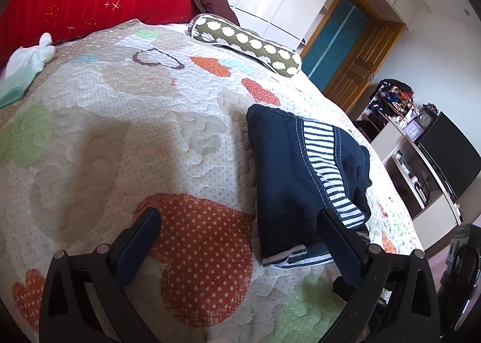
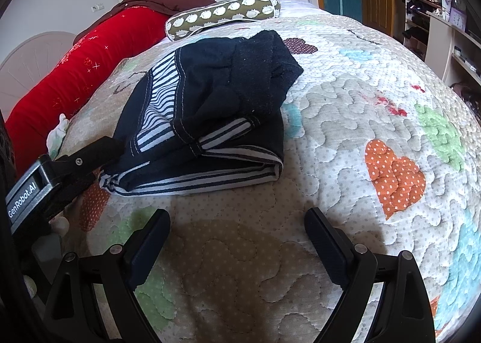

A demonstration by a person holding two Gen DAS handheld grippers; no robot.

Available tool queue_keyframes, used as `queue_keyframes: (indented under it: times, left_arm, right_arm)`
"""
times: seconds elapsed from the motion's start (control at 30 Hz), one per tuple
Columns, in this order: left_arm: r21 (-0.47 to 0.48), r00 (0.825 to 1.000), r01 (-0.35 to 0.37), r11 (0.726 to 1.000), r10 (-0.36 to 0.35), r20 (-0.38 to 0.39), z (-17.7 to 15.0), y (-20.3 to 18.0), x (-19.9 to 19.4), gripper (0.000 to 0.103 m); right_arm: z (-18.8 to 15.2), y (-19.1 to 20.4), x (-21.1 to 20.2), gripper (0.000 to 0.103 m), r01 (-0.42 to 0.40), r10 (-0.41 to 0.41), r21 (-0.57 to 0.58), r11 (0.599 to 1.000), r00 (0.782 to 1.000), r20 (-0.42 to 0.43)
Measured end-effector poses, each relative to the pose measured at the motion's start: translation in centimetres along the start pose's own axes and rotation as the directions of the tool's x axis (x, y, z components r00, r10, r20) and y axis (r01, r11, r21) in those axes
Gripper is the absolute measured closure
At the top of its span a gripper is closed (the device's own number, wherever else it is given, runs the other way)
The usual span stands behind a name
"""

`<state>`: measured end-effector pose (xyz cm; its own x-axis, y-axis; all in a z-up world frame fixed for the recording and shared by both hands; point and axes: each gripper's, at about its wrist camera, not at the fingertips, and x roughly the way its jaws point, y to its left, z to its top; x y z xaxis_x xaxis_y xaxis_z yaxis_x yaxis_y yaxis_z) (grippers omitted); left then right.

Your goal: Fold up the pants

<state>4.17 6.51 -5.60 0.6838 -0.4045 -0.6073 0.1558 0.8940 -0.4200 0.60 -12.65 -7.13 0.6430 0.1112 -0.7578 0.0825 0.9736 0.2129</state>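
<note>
Both grippers, left [image 1: 237, 223] and right [image 2: 237, 223], gape empty; folded pants [image 2: 210, 108] at 12 o'clock look finished.

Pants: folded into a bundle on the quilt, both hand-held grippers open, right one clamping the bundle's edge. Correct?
One thing is off: the right hand-held gripper clamps nothing; the right wrist view shows its fingers apart over bare quilt, short of the pants. The rest holds: pants folded, left hand-held gripper open too.

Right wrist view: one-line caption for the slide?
Folded navy pants lie on the quilt; right gripper open and empty, left gripper at their edge.
</note>
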Motion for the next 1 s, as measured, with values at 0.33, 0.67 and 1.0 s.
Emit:
queue_keyframes:
  times: [0.33,0.67,1.0]
  left_arm:
    - [0.157,0.943,-0.226,0.962,0.176,0.282,1.0,-4.7,-10.8,0.000]
    - [0.188,0.897,-0.359,0.914,0.282,0.341,0.7,-12.2,-21.4,0.000]
    - [0.304,0.893,-0.419,0.856,0.327,0.309,-0.5,-18.2,-21.7,0.000]
  right_arm:
    - [1.1,-3.8,-1.4,0.010,-0.187,0.194,0.210,0.960,0.981,-0.013]
    - [-0.2,-6.1,-9.3,0.010,-0.240,0.212,0.200,0.950,0.965,0.154]
    - [-1.4,-6.3,-18.5,0.010,-0.133,0.095,0.091,0.987,0.937,0.337]
